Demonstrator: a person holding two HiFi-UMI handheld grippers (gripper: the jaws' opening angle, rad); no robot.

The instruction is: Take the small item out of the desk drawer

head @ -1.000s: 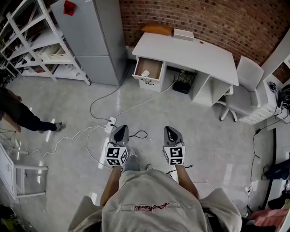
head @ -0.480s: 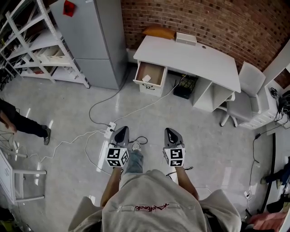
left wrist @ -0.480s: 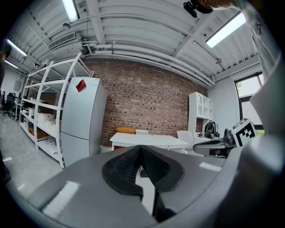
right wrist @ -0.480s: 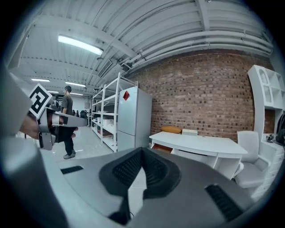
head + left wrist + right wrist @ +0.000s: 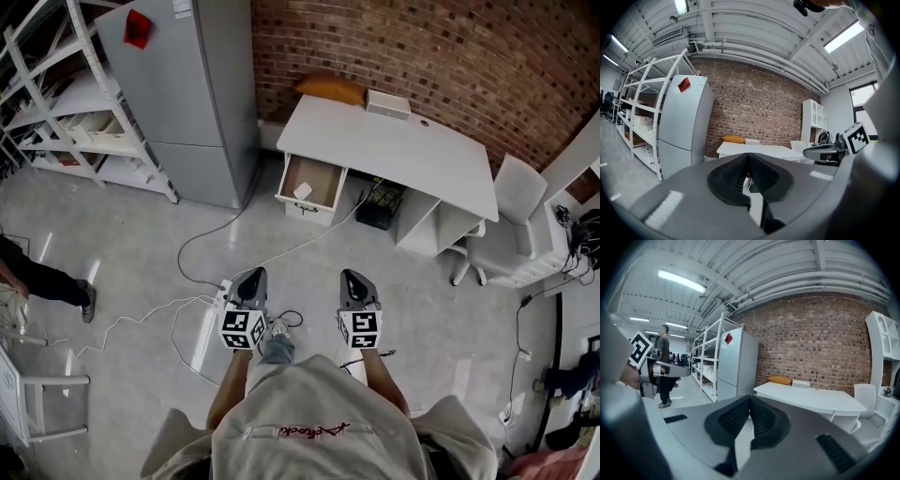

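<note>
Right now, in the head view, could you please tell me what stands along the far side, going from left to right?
Shelving rack → grey fridge → white desk → white chair.

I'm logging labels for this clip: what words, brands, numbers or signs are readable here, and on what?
Red script on the person's shirt: too blurred to read.
Red tag on the grey cabinet: no legible print.
Left tool, right tool: square markers only, no words.
</note>
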